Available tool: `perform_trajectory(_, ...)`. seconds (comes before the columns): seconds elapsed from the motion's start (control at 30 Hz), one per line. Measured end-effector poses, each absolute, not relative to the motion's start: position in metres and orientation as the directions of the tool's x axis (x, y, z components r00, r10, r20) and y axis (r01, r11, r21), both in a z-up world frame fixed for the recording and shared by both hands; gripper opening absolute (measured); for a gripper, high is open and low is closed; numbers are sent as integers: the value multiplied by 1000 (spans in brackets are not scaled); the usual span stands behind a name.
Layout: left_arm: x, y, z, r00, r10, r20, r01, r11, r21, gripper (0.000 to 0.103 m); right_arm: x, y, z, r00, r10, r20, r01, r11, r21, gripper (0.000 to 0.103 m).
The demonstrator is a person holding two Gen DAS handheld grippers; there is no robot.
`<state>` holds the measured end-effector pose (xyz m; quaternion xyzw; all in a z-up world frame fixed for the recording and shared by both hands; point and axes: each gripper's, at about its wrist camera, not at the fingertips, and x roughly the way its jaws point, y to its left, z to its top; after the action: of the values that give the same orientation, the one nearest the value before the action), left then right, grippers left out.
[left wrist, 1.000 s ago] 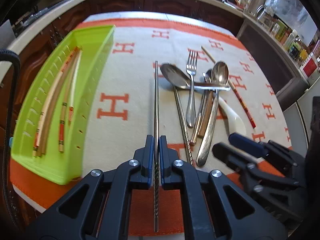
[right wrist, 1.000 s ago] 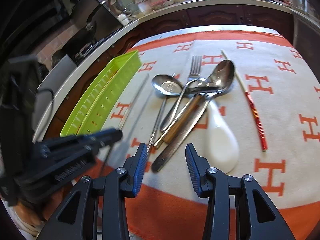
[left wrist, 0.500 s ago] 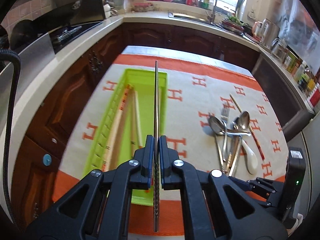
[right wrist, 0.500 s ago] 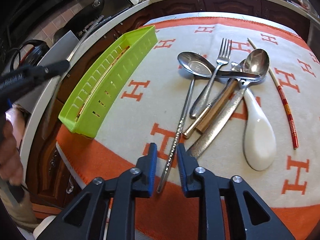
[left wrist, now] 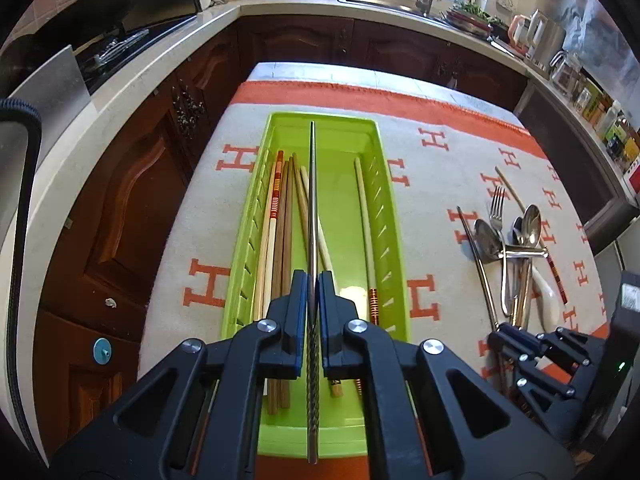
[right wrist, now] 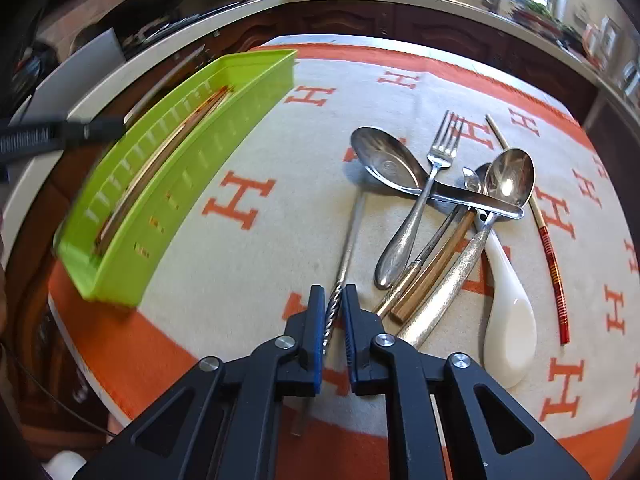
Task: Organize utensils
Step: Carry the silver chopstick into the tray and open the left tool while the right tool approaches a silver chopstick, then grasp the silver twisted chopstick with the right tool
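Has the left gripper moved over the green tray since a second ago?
Yes. The left gripper, shut on a metal chopstick, has swung left from beside the utensil pile to above the green tray.

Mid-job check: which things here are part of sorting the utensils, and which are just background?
Part of the job:
left gripper shut on a metal chopstick
right gripper, jaws just closed on second metal chopstick
green tray
fork
white ceramic spoon
red-banded chopstick

Background:
kitchen counter
tablecloth
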<state>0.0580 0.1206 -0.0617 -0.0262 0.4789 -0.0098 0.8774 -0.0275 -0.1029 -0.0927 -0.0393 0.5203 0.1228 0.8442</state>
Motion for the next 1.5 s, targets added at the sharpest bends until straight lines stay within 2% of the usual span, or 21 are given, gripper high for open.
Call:
perform_trajectory(0.3,66,132,-75,524,-70,-849,-23,995,-96,4,-7,-118,-89,364,323,-873,-149,946,288,5)
perform_trajectory(0.57,60,141,-73,543,-81,-836,-26,993,-113,4,4,-118,-55,427,404,-809,-121,912,392,5)
perform_trajectory(0.73,57,144,-68,562,-82,-823,-23,993,-115,4,15,-106,-38,454,374,-809,-139,926,351,5)
perform_trajectory(1.0,54,150,-70,562,-94,-821,-25,991,-131,4,25,-85,-90,358,267,-895,-172,961,217,5)
perform_trajectory(1.2,54,152,-73,557,-99,-824,-31,990,-140,4,21,-79,-92,376,246,-894,-219,960,172,6)
perform_trajectory(1.5,55,150,-76,549,-113,-828,-23,988,-150,4,21,-54,-97,438,143,-887,-295,955,8,24)
